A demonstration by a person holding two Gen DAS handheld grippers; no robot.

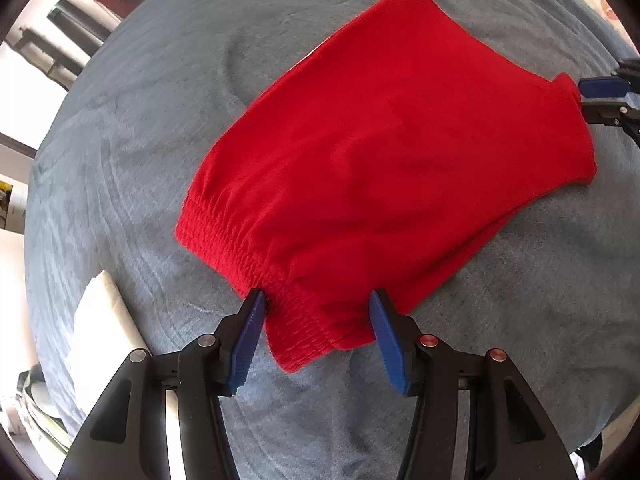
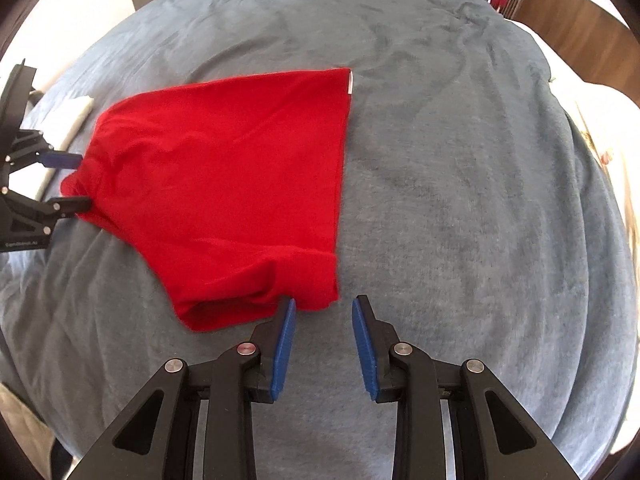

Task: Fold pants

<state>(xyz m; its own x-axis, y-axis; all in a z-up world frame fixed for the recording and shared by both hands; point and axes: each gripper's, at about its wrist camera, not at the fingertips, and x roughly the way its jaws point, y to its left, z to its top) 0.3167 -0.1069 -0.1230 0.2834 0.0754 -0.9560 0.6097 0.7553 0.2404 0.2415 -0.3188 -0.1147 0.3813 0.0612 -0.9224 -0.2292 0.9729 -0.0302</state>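
Red pants (image 1: 392, 152), folded into a short wide stack, lie on a blue-grey blanket (image 1: 140, 140). My left gripper (image 1: 317, 302) straddles the gathered waistband corner (image 1: 296, 332); the band lies loosely between the blue pads, flat on the blanket, not squeezed. In the right wrist view the pants (image 2: 224, 176) stretch leftward to the left gripper (image 2: 82, 180). My right gripper (image 2: 324, 306) stands open at the hem end; its left pad (image 2: 286, 332) touches the hem edge and bare blanket shows in the gap. The right gripper (image 1: 583, 100) also shows at the pants' far corner.
A white folded cloth (image 1: 100, 320) lies on the blanket left of the left gripper, also seen as the white cloth (image 2: 72, 116). Dark furniture (image 1: 68, 36) stands beyond the bed's edge. A wooden panel (image 2: 568, 20) rises behind the bed. The blanket (image 2: 460, 160) spreads wide to the right.
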